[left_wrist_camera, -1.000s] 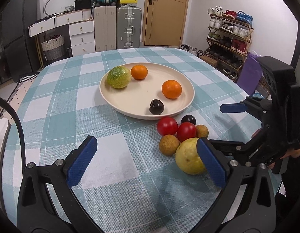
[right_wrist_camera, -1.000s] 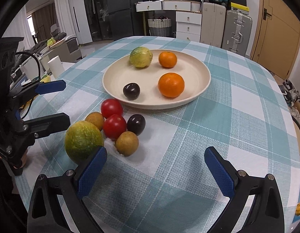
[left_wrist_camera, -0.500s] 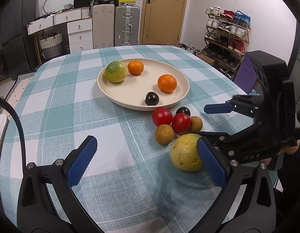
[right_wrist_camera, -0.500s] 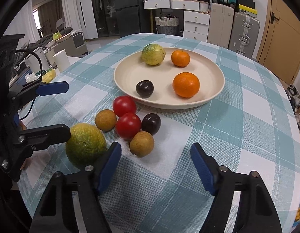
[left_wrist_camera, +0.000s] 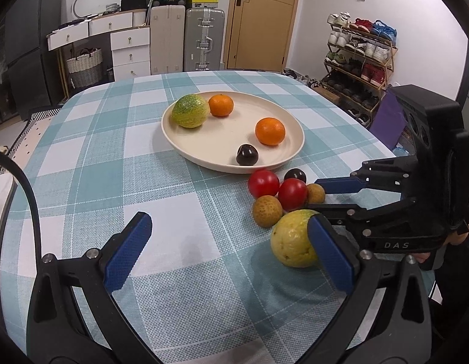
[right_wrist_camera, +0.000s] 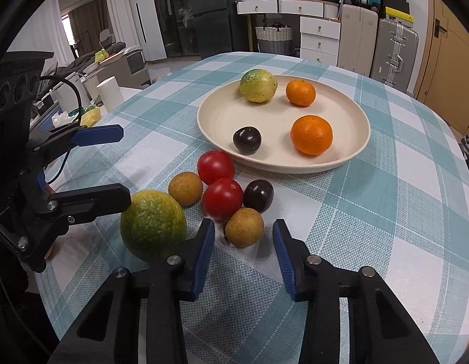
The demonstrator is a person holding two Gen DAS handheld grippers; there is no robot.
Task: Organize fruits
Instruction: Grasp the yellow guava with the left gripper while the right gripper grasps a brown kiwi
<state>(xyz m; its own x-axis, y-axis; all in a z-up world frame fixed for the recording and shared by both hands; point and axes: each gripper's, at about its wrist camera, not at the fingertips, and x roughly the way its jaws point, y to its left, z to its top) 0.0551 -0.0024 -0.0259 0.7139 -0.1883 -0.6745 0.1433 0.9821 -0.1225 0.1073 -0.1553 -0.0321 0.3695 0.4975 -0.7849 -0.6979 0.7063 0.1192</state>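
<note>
The right tongs are hovering low over the desk, their jaws closing around a small brown fruit that is sitting between the blue pads; the pads are not yet touching it, so nothing is gripped. Just left of the right tongs a big yellow-green fruit is resting on the checked cloth. Right beyond the brown fruit, two red tomatoes, a dark plum and a second brown fruit are crowding together in a cluster. Farther ahead of the right tongs a cream plate is holding another yellow-green fruit, two oranges and a dark plum.

The left tongs are standing wide open and holding nothing, with only bare cloth between the pads. The big yellow-green fruit is lying just beside their right pad, partly hidden behind it; I cannot tell whether they are touching. The fruit cluster is lying ahead and to the right of the left tongs, and the plate is sitting farther ahead. In the left wrist view the right tongs are reaching in from the right edge toward the cluster.
</note>
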